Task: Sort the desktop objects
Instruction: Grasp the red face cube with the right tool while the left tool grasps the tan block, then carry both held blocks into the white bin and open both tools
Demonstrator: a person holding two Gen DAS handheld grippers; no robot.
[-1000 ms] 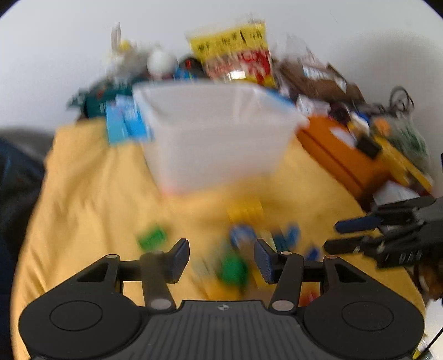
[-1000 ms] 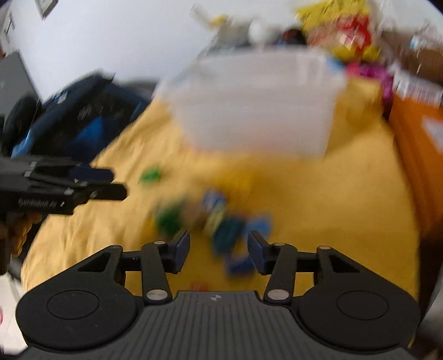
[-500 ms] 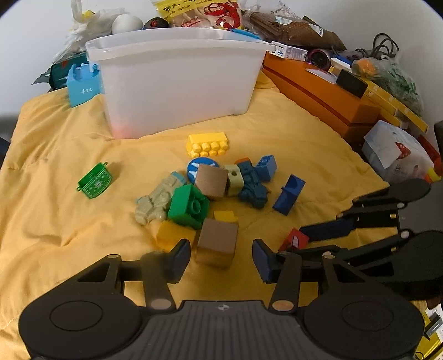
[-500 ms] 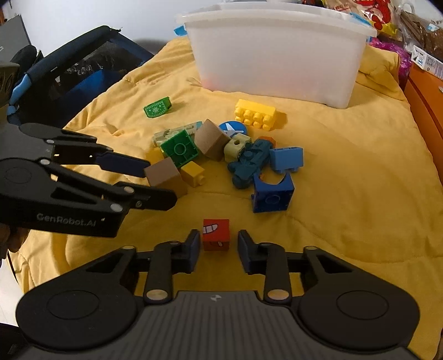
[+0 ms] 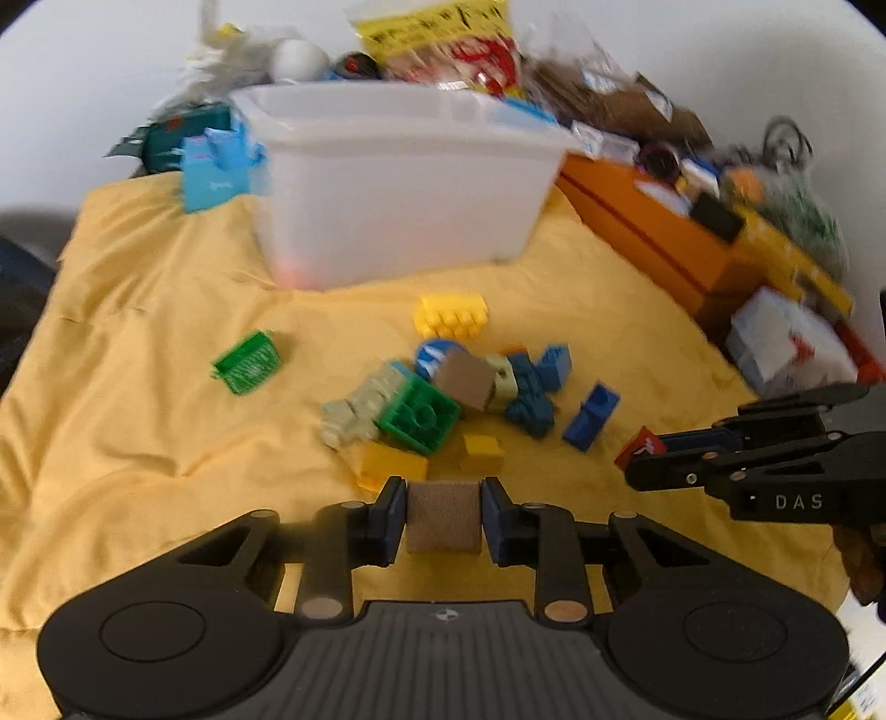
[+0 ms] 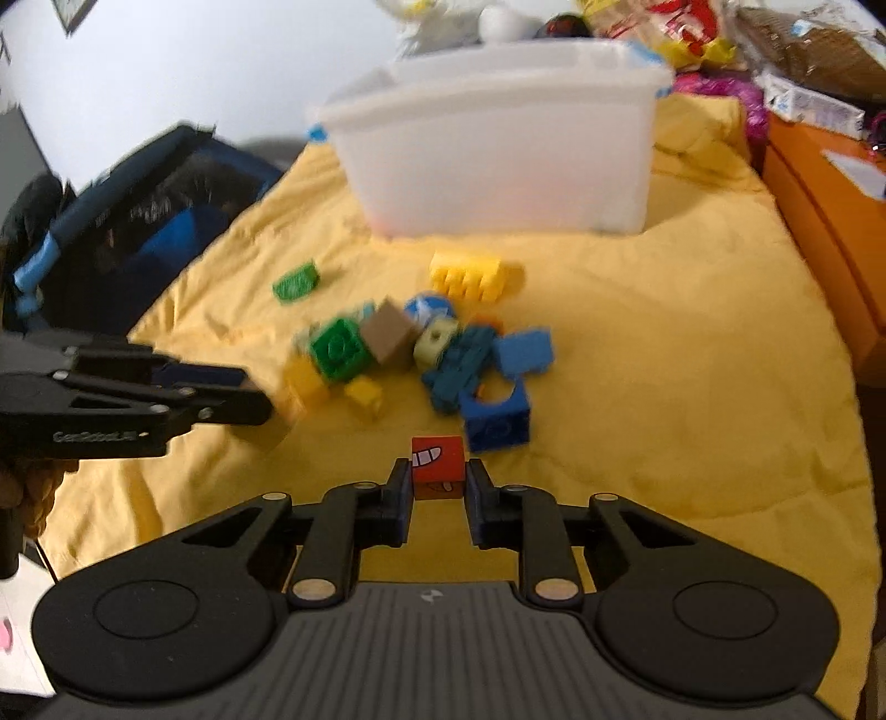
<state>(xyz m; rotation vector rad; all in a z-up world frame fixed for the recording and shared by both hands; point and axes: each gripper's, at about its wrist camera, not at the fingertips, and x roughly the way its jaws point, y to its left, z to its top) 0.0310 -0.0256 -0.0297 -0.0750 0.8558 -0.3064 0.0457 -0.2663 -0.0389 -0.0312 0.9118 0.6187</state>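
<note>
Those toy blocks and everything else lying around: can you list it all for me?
brown cube: 1, brown, between the left claw's fingers
red cube: 1, red with a printed mouth, between the right claw's fingers
loose blocks: about a dozen, green, yellow, blue, brown, pale, piled mid-cloth
yellow studded brick: 1, yellow, before the bin
green flat piece: 1, green, apart on the left
bin: 1, translucent white, at the back
cloth: 1, yellow, under everything
orange box: 1, orange, right edge
clutter: bags and packets, mixed colours, behind the bin
left claw: 1, black
right claw: 1, black
</note>
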